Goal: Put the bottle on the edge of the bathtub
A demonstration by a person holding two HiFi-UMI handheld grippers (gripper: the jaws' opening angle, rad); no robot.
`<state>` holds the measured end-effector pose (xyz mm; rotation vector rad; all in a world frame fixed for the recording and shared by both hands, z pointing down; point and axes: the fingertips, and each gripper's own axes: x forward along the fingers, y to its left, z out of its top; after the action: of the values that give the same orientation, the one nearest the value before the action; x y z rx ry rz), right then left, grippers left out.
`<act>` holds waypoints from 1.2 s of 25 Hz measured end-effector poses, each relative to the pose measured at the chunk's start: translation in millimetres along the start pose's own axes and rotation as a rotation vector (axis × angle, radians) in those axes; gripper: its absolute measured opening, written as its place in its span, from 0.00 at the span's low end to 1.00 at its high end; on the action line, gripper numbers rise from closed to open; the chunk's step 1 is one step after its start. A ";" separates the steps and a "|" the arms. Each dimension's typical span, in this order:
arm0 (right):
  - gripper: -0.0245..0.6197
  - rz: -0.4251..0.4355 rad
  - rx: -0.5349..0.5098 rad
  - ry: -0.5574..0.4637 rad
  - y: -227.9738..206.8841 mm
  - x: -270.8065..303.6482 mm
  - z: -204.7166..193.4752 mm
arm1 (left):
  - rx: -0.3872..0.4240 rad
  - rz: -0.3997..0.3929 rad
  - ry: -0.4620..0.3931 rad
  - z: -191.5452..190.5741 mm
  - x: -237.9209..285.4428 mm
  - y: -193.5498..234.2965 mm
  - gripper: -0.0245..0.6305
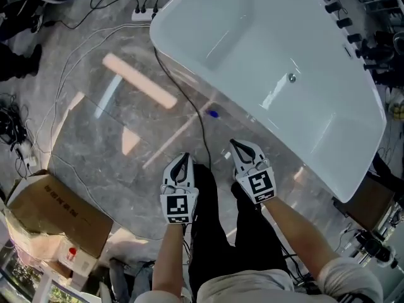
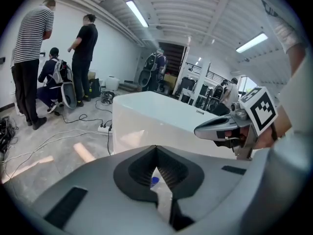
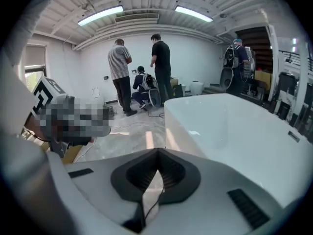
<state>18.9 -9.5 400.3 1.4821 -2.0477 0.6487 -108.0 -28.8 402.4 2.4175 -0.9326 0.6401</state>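
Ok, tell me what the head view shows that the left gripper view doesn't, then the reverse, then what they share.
Head view only: the cardboard box and the drain hole. Left gripper view only: standing people and ceiling lights. Both: the white bathtub, the shut right gripper and a small blue-topped object on the floor.

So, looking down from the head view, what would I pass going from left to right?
cardboard box → left gripper → small blue object on the floor → right gripper → bathtub drain
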 end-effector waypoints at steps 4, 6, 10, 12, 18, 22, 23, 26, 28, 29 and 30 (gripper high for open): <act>0.05 -0.052 0.047 -0.068 -0.4 -41.9 50.7 | -0.033 -0.022 -0.041 51.0 -21.4 -17.9 0.05; 0.05 -0.073 0.052 -0.098 -1.4 -65.2 69.9 | -0.022 -0.031 -0.074 79.1 -33.3 -33.4 0.05; 0.05 -0.091 0.048 -0.143 -0.6 -117.8 93.2 | -0.016 -0.031 -0.138 123.2 -66.4 -71.0 0.05; 0.05 -0.100 0.040 -0.164 0.7 -149.9 101.3 | -0.032 -0.023 -0.156 136.4 -87.5 -91.9 0.05; 0.05 -0.118 -0.025 -0.309 18.7 -256.4 140.9 | -0.011 0.002 -0.232 163.8 -156.3 -155.1 0.05; 0.05 -0.111 -0.082 -0.398 27.1 -321.9 152.8 | 0.040 0.036 -0.316 182.4 -201.8 -199.8 0.05; 0.05 -0.109 -0.102 -0.417 28.6 -336.7 154.3 | 0.049 0.046 -0.330 185.2 -212.6 -209.6 0.05; 0.05 -0.118 -0.134 -0.475 34.4 -379.5 156.3 | 0.076 0.074 -0.354 189.5 -244.3 -233.2 0.05; 0.05 -0.127 -0.159 -0.505 38.0 -403.7 158.2 | 0.102 0.090 -0.372 195.3 -262.9 -244.8 0.05; 0.05 -0.131 -0.160 -0.517 40.2 -413.5 159.1 | 0.117 0.095 -0.382 198.5 -271.2 -249.2 0.05; 0.05 -0.135 -0.158 -0.528 42.6 -422.2 159.9 | 0.131 0.099 -0.391 200.8 -278.6 -252.9 0.05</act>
<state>66.9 195.5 -1.3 1.8141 -2.2800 0.0317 -62.6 159.7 22.5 2.6827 -1.2033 0.2690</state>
